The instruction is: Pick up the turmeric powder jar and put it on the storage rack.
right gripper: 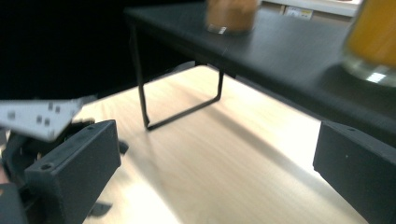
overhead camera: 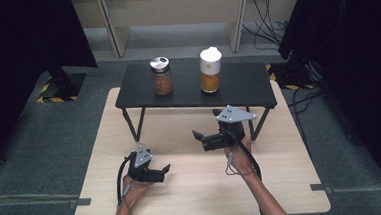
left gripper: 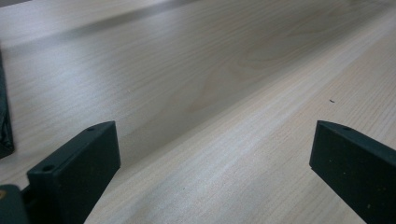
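Evidently the reach is starting: the right claw (overhead camera: 204,138), jaws wide and empty, should rise and square up to the white-lidded jar of orange contents (overhead camera: 210,69) on the low black metal shelf (overhead camera: 247,86) (approach level, not tilted). The left claw (overhead camera: 162,172) rests low over the pale wooden worktop (overhead camera: 194,197), also wide apart.
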Demonstrator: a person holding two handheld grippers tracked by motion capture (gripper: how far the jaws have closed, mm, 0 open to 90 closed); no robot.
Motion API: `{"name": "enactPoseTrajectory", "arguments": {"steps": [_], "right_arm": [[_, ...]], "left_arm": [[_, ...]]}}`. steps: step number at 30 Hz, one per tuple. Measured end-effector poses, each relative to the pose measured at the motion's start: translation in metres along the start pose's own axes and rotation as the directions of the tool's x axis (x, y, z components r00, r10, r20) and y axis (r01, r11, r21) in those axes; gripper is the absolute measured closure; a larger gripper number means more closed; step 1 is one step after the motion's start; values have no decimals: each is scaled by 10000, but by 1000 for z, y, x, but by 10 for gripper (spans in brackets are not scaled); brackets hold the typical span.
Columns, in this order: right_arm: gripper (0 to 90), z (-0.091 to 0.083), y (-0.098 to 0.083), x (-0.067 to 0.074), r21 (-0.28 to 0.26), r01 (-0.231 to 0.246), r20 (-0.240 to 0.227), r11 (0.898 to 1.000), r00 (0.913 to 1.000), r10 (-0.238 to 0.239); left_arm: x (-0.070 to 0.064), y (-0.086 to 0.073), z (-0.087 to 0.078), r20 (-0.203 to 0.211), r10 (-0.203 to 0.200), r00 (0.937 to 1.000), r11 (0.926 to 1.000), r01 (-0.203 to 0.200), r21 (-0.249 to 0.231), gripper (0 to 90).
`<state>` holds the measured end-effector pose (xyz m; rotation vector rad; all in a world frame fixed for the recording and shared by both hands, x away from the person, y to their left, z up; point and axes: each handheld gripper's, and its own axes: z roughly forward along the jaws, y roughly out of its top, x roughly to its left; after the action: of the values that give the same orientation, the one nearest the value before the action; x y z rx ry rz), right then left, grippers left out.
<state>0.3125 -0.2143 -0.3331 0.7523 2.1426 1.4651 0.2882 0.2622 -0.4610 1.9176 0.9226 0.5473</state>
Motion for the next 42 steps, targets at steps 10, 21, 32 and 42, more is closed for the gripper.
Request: {"name": "enactPoseTrajectory", "arguments": {"steps": [10,21,32,42], "right_arm": [[6,21,-39,17,686,-82,26,9976,10000,81],[4,40,-71,28,1487,-174,249,9887,9996,138],[5,49,-89,29,1926,-383,206,9805,9992,349],[7,54,-100,33,2164,-414,307,9754,9989,356]], "left_arm": [[-1,0,0,-23,54,10000,10000,-54,13,8],[-1,0,0,11,85,10000,10000,-85,0,8],[-3,0,0,-20,250,9997,9997,-250,-19,8],[-4,-1,0,11,455,9990,9989,-455,-82,7]]}}
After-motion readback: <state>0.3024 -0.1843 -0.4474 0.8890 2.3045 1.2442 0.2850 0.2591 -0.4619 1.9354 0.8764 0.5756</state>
